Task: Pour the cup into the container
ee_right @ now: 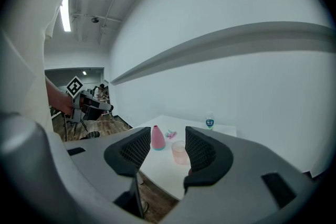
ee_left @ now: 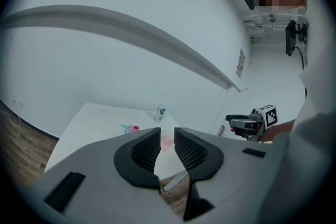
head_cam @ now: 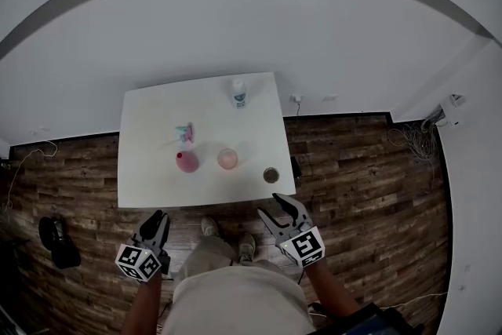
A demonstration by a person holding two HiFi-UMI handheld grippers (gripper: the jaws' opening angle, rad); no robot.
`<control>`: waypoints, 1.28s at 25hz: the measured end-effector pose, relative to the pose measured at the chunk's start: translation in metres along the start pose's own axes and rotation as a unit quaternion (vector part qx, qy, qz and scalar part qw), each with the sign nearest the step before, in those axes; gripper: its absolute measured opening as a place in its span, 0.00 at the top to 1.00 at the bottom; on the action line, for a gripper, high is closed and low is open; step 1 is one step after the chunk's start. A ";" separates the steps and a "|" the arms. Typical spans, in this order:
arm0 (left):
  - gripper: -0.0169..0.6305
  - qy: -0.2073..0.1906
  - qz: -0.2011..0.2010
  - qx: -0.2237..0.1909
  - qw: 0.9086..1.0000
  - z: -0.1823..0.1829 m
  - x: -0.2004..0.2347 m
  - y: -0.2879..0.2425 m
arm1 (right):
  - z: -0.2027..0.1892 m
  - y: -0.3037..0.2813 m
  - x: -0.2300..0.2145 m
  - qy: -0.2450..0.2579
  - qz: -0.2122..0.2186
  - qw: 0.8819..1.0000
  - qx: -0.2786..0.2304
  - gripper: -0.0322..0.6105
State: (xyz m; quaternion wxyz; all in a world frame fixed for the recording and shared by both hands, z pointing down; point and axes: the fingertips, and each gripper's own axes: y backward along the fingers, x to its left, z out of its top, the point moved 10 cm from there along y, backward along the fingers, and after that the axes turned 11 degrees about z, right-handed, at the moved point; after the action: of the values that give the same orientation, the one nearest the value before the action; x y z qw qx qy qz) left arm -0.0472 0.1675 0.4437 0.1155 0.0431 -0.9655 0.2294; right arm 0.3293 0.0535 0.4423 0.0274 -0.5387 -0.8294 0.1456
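On the wood floor (head_cam: 369,169) at the far left lies a dark object (head_cam: 58,241) that I cannot make out. Next comes the left gripper (head_cam: 157,217), held over the floor just short of the near edge of the white worktop (head_cam: 149,184). Its fingers (ee_left: 144,152) stand a narrow gap apart with nothing between them; in the left gripper view only the distant worktop shows through the gap. On the worktop, a small pink and teal item (head_cam: 185,133), too small to identify, sits left of centre. In front of it, nearer the person, stands the pink narrow-necked container (head_cam: 187,161), upright. Just to its right, apart from it, stands the translucent pink cup (head_cam: 227,158), also upright and untouched by either gripper. Behind the cup, at the far edge by the wall, stands a small bottle (head_cam: 239,92) with a blue label. A small dark round object (head_cam: 271,175) sits near the right front corner. The right gripper (head_cam: 267,202) is held off that corner over the floor. Its fingers (ee_right: 202,152) are spread wider than the left pair and grip nothing. In the right gripper view the container and cup show far off between them. Between the two grippers, the person's legs and shoes (head_cam: 227,235) are by the near edge. Loose cables (head_cam: 416,139) lie by the wall at the far right.
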 end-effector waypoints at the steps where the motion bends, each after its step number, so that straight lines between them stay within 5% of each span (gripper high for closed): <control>1: 0.86 -0.004 -0.005 0.002 1.000 0.002 0.002 -0.004 | 0.001 -0.004 0.000 -0.001 -0.003 1.000 0.002 0.66; 17: 0.86 -0.035 -0.103 0.037 0.993 0.017 0.025 -0.056 | 0.036 -0.060 0.002 0.001 -0.042 0.999 0.012 0.66; 32: 0.86 -0.036 -0.130 0.040 0.990 0.023 0.091 -0.083 | 0.042 -0.120 0.005 0.016 -0.052 0.998 0.042 0.63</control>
State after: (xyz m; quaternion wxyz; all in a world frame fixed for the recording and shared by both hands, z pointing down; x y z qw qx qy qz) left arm -0.1284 0.0805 0.4822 0.1077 0.1807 -0.9453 0.2492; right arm 0.2123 0.0041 0.4339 0.0706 -0.4950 -0.8492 0.1699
